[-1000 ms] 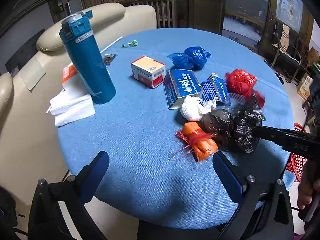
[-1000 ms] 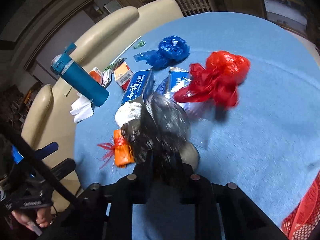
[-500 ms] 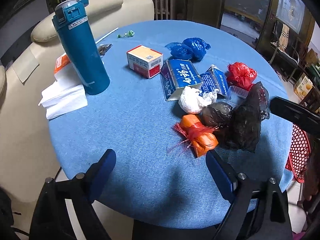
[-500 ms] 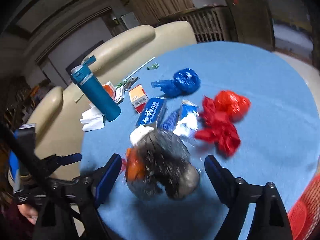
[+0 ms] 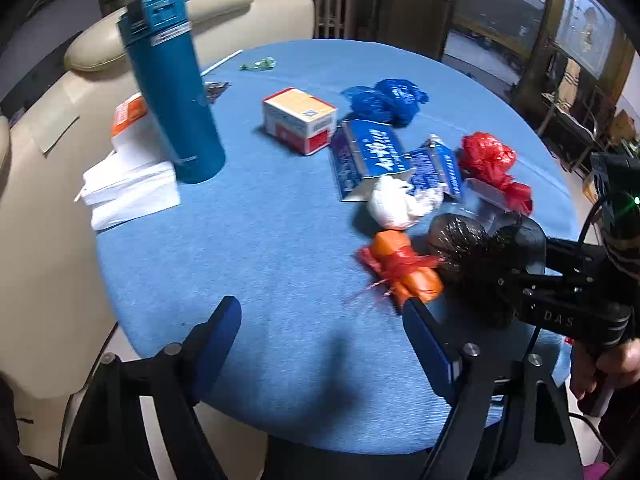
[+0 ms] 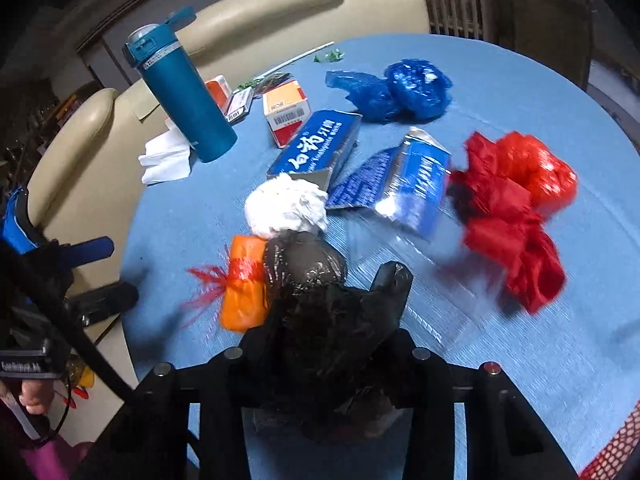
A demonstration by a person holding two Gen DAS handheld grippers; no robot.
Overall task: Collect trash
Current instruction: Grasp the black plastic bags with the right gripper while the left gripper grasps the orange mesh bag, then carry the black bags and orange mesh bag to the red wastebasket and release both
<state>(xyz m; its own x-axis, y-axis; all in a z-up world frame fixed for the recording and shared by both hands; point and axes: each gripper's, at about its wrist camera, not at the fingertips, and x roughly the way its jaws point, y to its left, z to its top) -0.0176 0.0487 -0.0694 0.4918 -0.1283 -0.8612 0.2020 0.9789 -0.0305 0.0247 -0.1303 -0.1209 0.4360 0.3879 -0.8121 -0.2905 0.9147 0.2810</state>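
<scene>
A crumpled black plastic bag point(image 6: 308, 276) lies near the front edge of the round blue table point(image 6: 520, 360), and my right gripper point(image 6: 328, 360) is shut on its near end. In the left wrist view that gripper point(image 5: 516, 280) comes in from the right, clamped on the black bag point(image 5: 460, 240). An orange bag point(image 5: 404, 268) tied with red lies against the black one, just beyond the right fingertip of my left gripper point(image 5: 320, 336). The left jaws are closing with only bare tablecloth between them. A white wad point(image 5: 396, 204), a red bag point(image 5: 488, 160), blue bags point(image 5: 384, 100) and torn blue cartons point(image 5: 368, 156) lie behind.
A tall teal bottle point(image 5: 172, 96) stands at the left beside white tissues point(image 5: 128, 192). A small orange and white box point(image 5: 300, 120) sits mid-table. Cream padded chairs point(image 5: 40, 240) ring the far left side. A red mesh basket point(image 6: 616, 456) stands below the table's right edge.
My right gripper opened over the black bag and has shut on it again, closer in. The left jaws have narrowed and the left view has drawn a little nearer the table.
</scene>
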